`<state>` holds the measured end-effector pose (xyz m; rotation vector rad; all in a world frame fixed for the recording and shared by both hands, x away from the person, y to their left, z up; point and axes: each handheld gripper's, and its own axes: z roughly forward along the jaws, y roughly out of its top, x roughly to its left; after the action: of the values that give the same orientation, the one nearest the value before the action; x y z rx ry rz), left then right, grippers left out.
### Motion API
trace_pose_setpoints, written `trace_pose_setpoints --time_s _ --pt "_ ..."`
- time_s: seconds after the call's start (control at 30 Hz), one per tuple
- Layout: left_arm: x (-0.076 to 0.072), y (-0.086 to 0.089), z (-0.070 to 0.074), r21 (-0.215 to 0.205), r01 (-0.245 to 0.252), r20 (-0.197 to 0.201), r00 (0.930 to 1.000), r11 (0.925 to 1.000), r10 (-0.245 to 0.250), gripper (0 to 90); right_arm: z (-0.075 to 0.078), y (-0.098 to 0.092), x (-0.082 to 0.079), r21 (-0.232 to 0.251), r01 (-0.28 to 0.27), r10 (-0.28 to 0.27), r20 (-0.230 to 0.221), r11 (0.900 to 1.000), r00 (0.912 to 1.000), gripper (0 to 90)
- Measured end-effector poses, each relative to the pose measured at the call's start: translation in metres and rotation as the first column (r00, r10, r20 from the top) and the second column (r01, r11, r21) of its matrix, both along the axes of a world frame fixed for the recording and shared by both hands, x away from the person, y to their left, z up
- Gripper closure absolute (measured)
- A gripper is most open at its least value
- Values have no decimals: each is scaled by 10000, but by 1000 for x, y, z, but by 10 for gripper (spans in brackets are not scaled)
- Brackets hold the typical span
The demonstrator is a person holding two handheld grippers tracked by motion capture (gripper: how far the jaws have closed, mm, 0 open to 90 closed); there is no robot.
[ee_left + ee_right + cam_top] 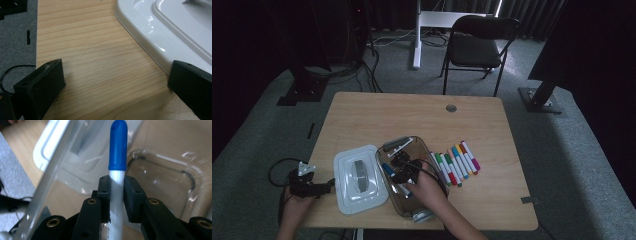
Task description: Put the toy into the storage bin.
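While the left gripper (329, 184) sits wide open on the desk (362, 115) beside the white lid (359, 179), the right gripper (117, 185) is clamped on a blue-capped marker (117, 150) inside the clear box (424, 150).

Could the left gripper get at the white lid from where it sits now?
Probably yes. The left gripper is open, low over the table, one jaw already at the rim of the white lid, with nothing between them.

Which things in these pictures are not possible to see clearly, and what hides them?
- Blue-capped marker: its lower end is cut off by the bottom edge in the right gripper view, below the right gripper that clamps it.
- White lid: cut by the top and right edges in the left gripper view.
- Contents of the clear box: partly covered by the right hand, high view.
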<state>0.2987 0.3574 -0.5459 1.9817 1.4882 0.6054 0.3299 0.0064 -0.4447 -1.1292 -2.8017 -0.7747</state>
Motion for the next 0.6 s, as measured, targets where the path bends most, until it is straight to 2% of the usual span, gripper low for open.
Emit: trace_pose_setpoints --time_s 0.1,0.23,0.37,0.4,0.6 --pt "0 0 0 4 5 -1 10000 10000 -5 12 -6 5 1 -342 -392 375 -487 9986 9981 762" --pt "0 0 0 5 7 -1 10000 10000 -7 12 -10 9 2 -554 -697 645 -920 9960 9937 761" --pt "0 0 0 2 5 -1 10000 10000 -5 12 -13 12 1 -674 -930 850 -1134 9934 9899 761" --pt "0 0 0 20 27 4 10000 10000 -27 12 -14 13 2 -689 -943 848 -1292 9932 9880 758" --pt "0 0 0 11 28 7 10000 10000 -28 12 -18 14 5 -855 -993 855 -1521 9914 9846 744"
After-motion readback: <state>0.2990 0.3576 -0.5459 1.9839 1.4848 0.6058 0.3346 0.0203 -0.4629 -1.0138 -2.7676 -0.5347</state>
